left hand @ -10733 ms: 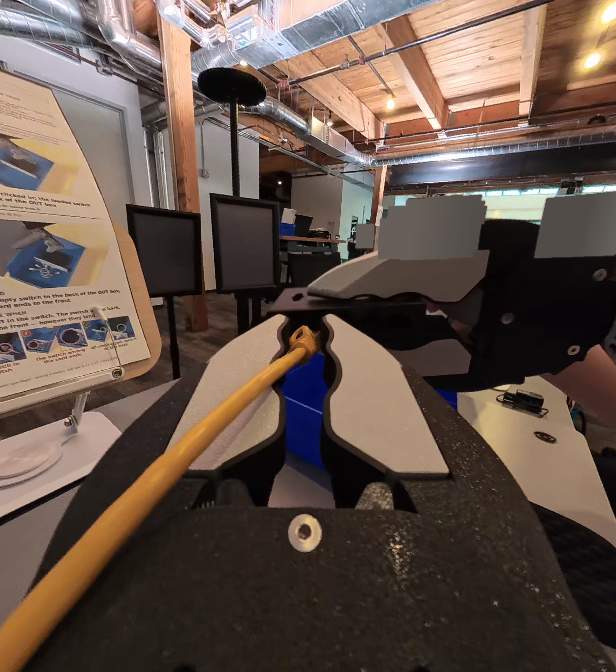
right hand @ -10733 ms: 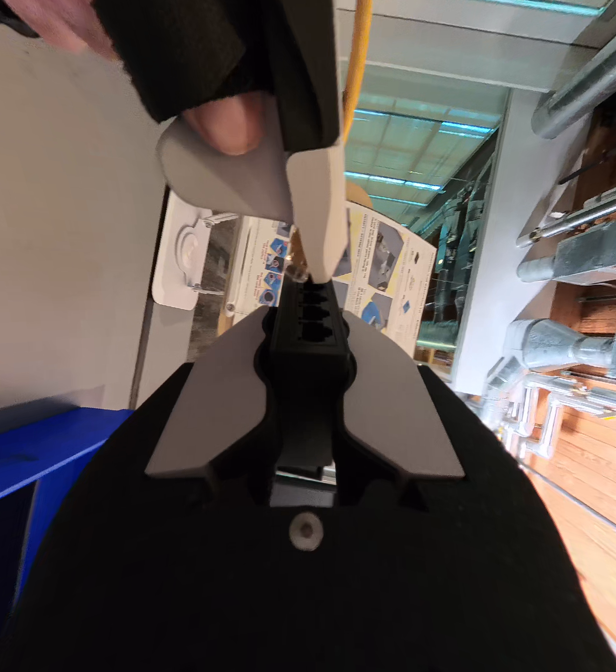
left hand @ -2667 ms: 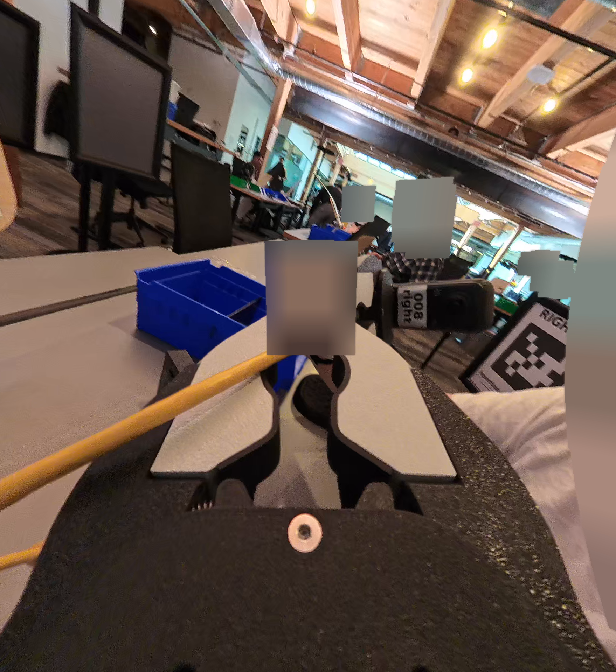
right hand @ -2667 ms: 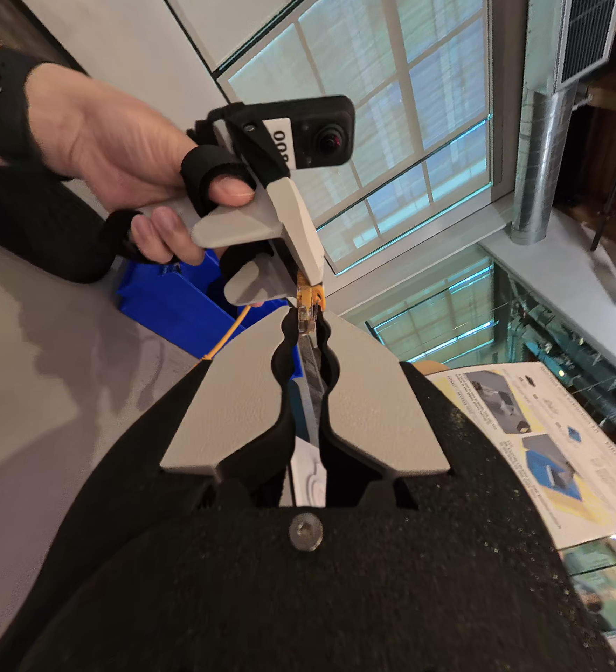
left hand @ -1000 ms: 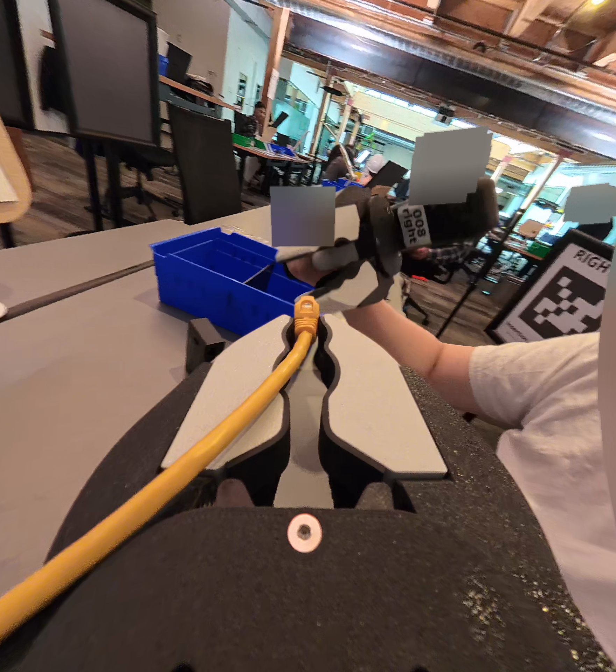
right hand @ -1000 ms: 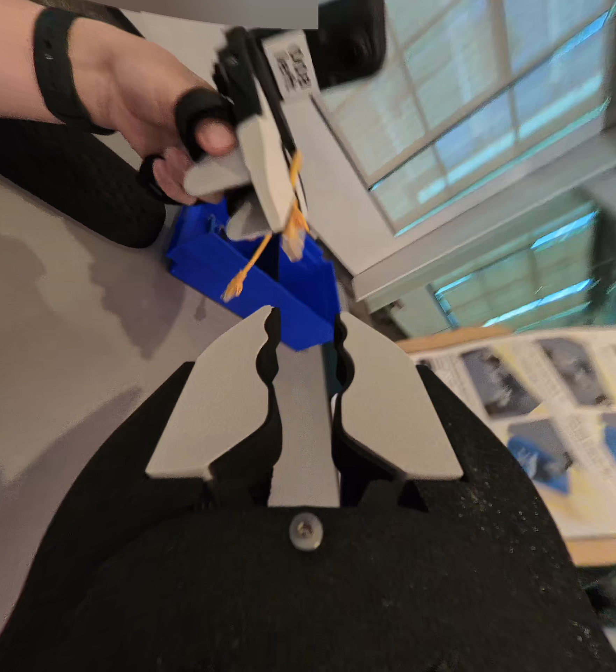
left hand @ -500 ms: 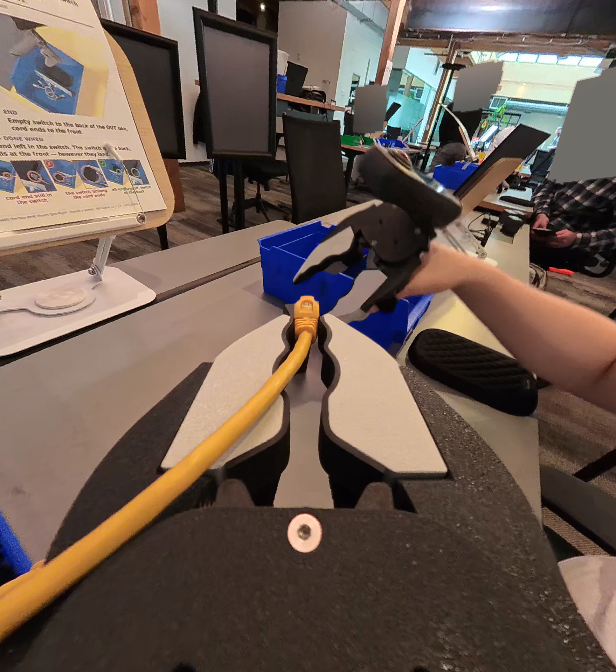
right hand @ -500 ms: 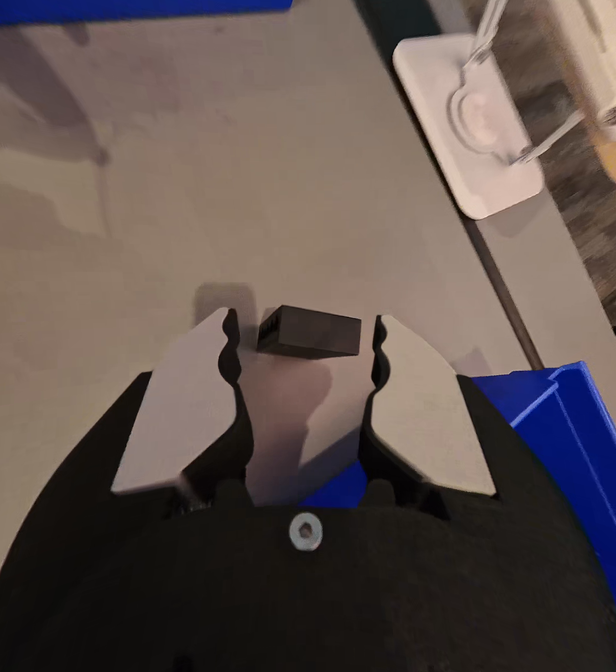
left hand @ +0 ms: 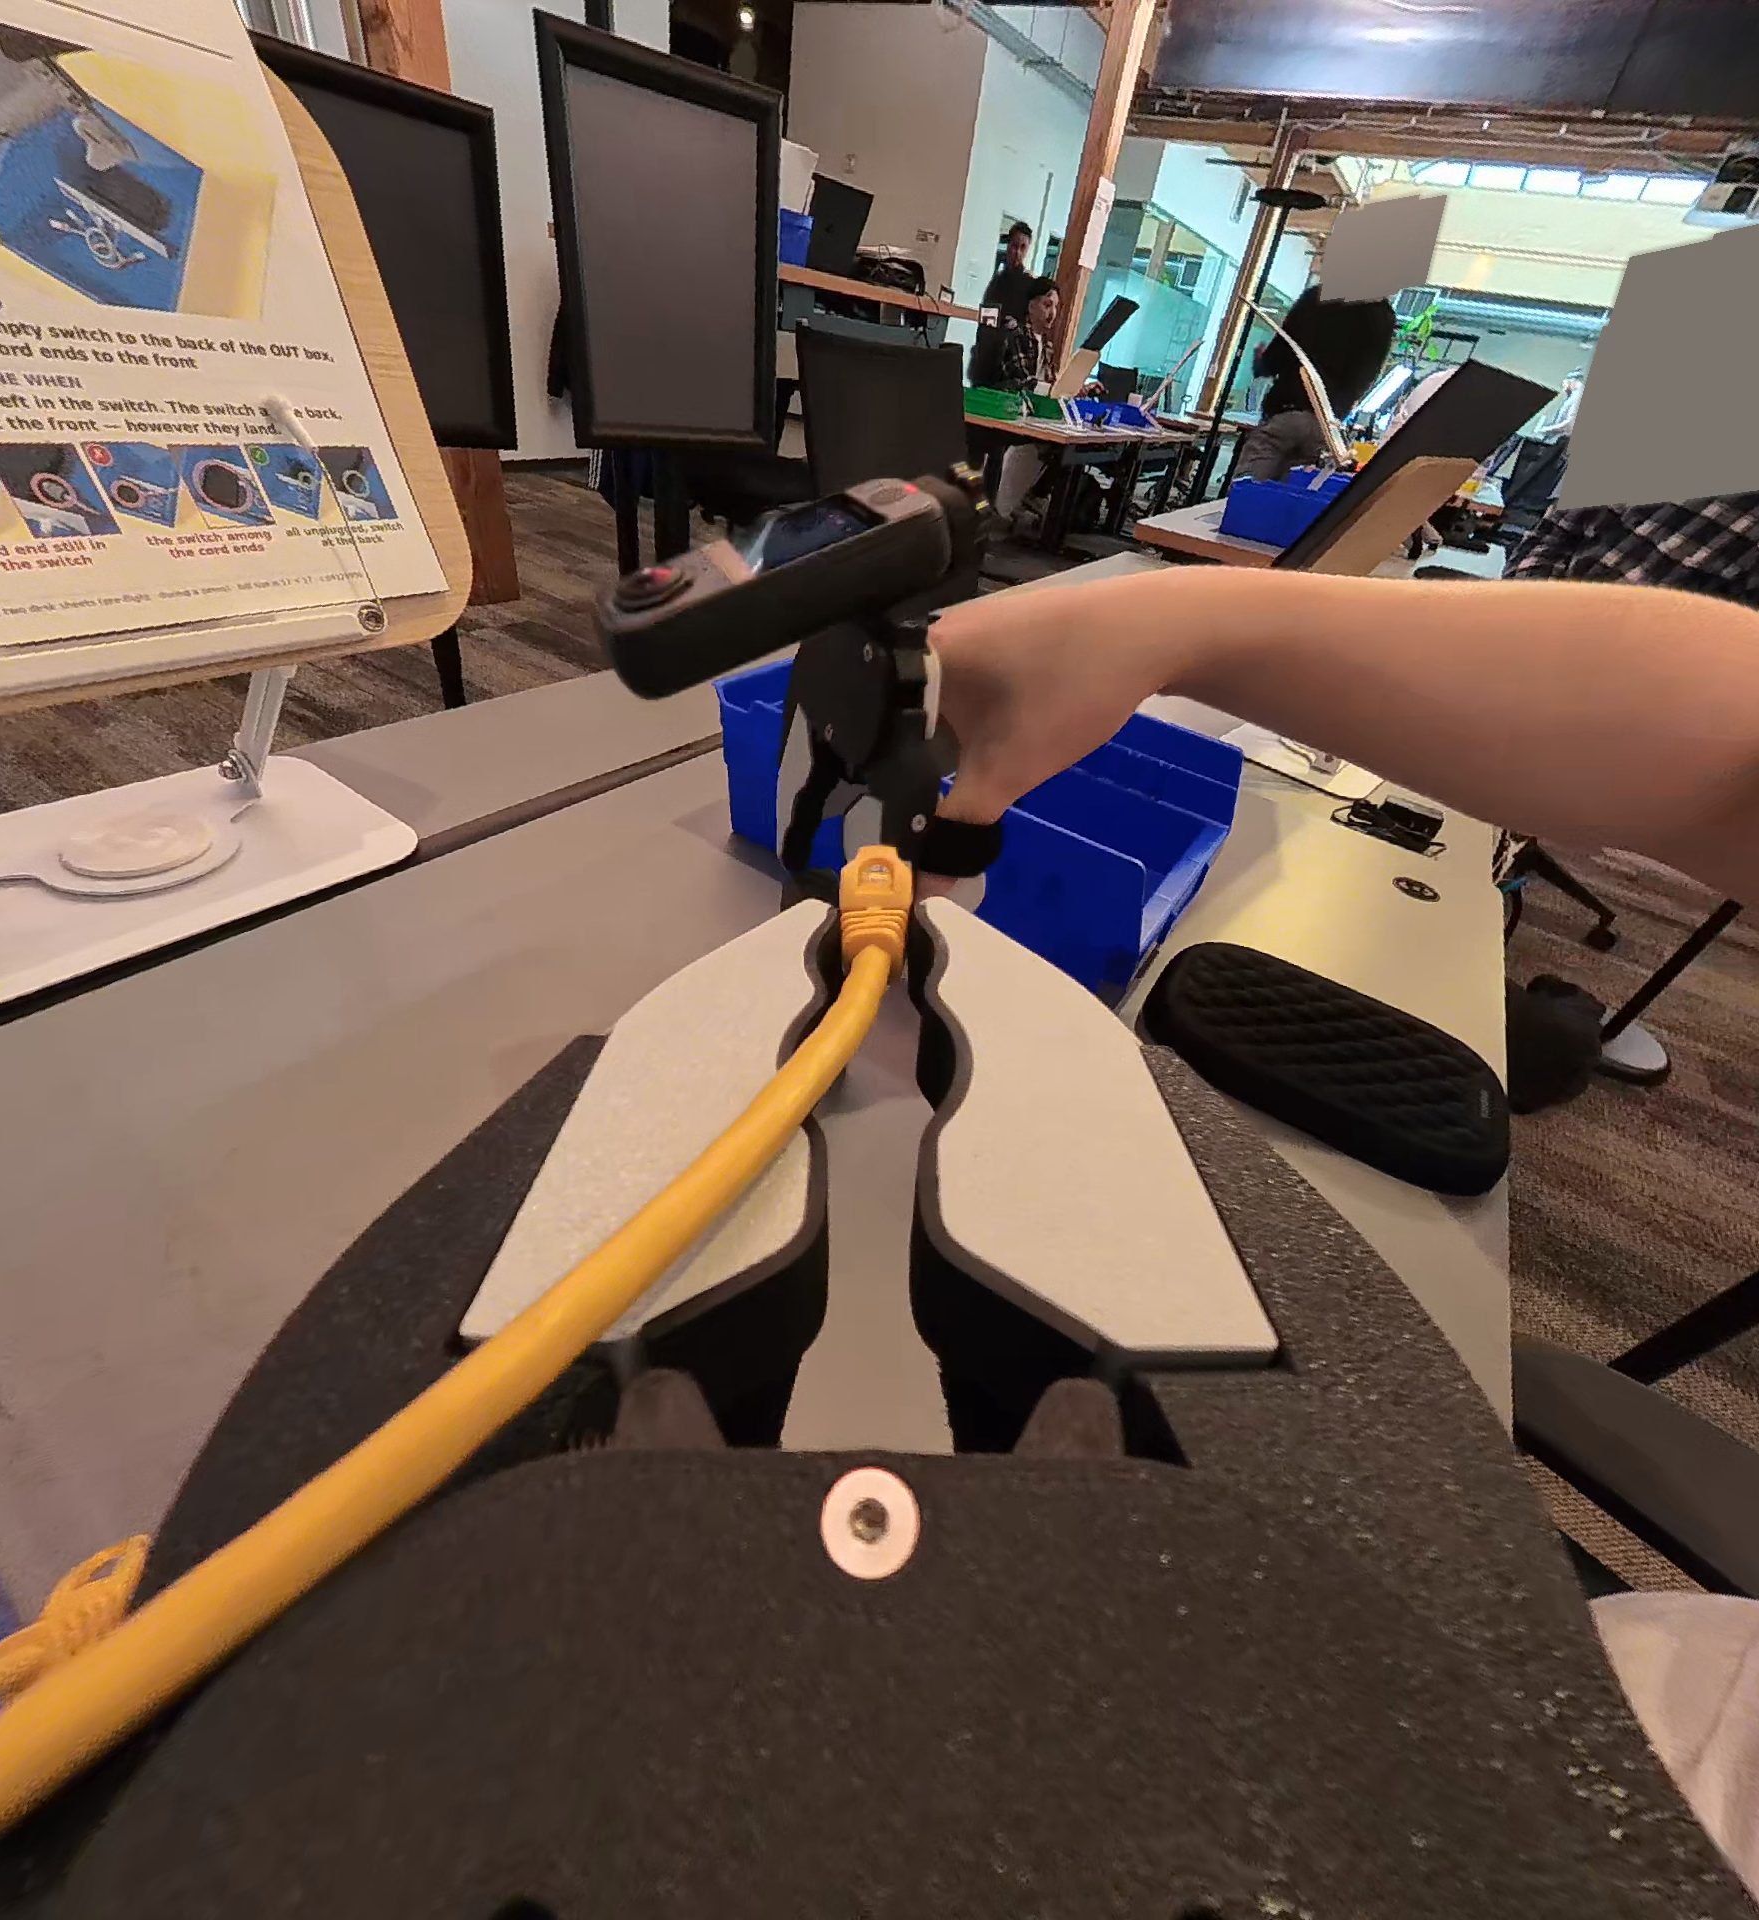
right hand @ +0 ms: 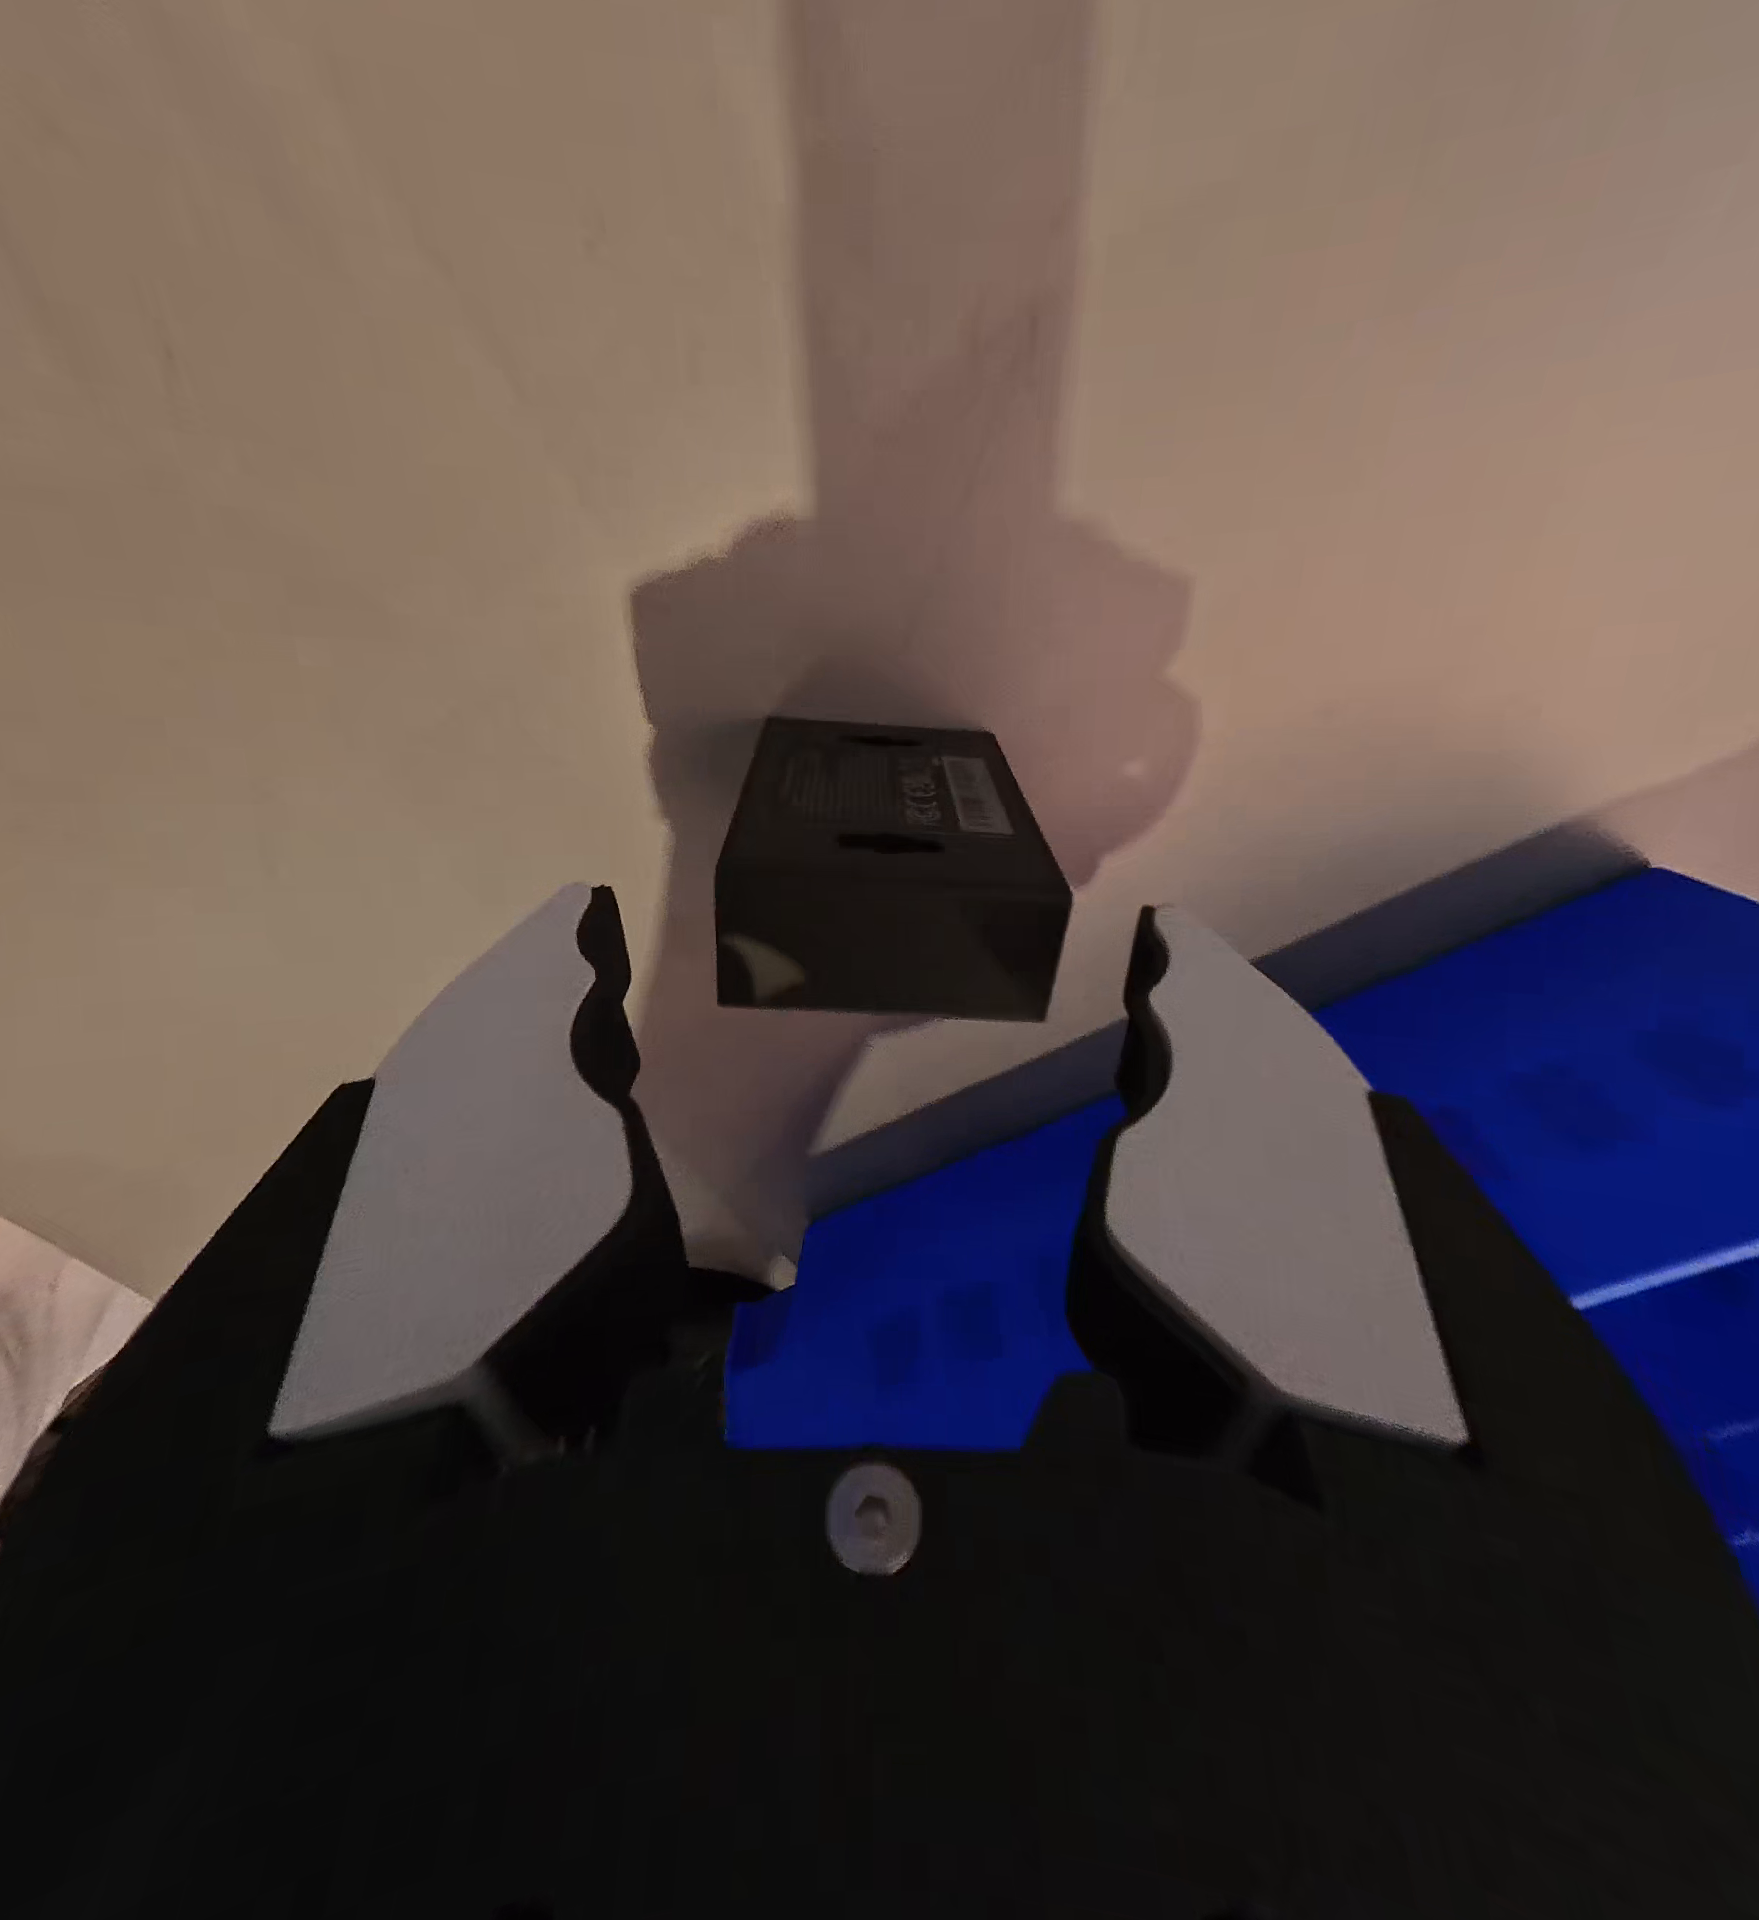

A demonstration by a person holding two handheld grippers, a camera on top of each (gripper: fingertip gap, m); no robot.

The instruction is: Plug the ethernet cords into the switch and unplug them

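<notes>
Left gripper (left hand: 873, 914): clamped on yellow cord (left hand: 584, 1236), plug forward for insertion. Right gripper (right hand: 870, 935): spread wide (empty), switch (right hand: 890, 914) just ahead, ready to grasp.

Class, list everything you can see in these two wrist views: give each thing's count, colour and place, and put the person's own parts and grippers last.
ethernet cord: one, yellow, plug end clamped in the left gripper's tips, running back to lower left.
switch: one, black, lying on the table just ahead of the right gripper.
bin: one, blue, on the table behind the right gripper.
instruction board: one, wood-backed, on a white stand, far left.
wrist rest: one, black, at the table's right edge.
table: one, grey.
arm: one, bare, reaching in from the right.
left gripper: shut on the cord.
right gripper: open, over the switch.
</notes>
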